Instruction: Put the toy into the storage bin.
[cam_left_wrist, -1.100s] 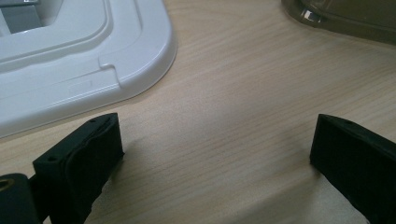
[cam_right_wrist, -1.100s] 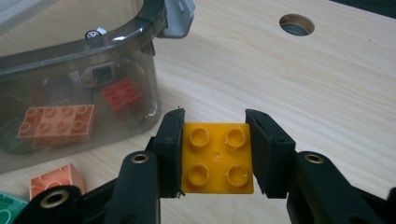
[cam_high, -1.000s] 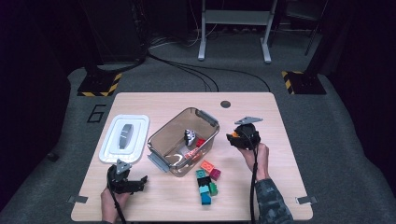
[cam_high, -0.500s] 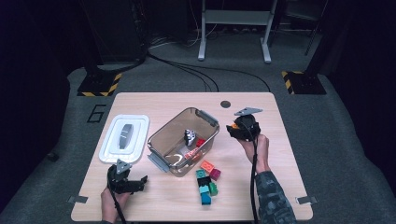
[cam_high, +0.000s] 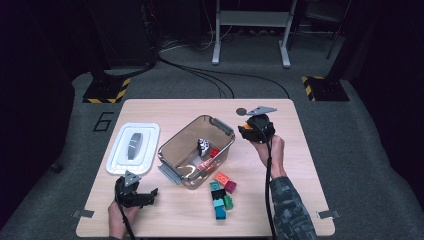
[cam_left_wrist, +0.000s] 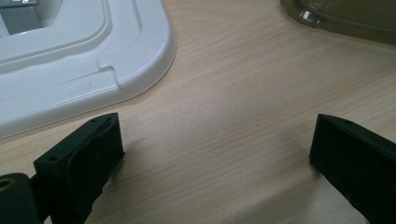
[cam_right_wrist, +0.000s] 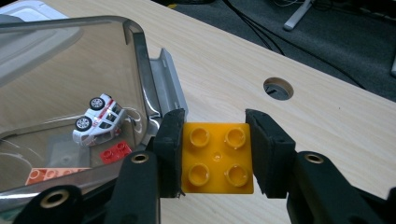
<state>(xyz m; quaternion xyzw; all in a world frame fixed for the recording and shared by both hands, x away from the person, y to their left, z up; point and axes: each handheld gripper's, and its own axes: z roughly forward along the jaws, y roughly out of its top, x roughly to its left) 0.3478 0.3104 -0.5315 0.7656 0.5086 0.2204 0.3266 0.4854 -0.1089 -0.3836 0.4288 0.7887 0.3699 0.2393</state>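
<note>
Bin (cam_high: 176, 150) at table (cam_high: 310, 165) centre, lid (cam_high: 134, 148) just left of it. Toy car (cam_high: 202, 146) and bricks inside bin; loose bricks (cam_high: 220, 192) on table just before its right corner. Brick (cam_right_wrist: 217, 158) between right gripper (cam_right_wrist: 217, 156) pads, right of bin; left gripper (cam_high: 134, 192) before lid.

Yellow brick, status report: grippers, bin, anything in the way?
Right gripper shut on yellow brick, beside the bin. Left gripper open, low over table by white lid. Bin's near rim between brick and bin interior.
</note>
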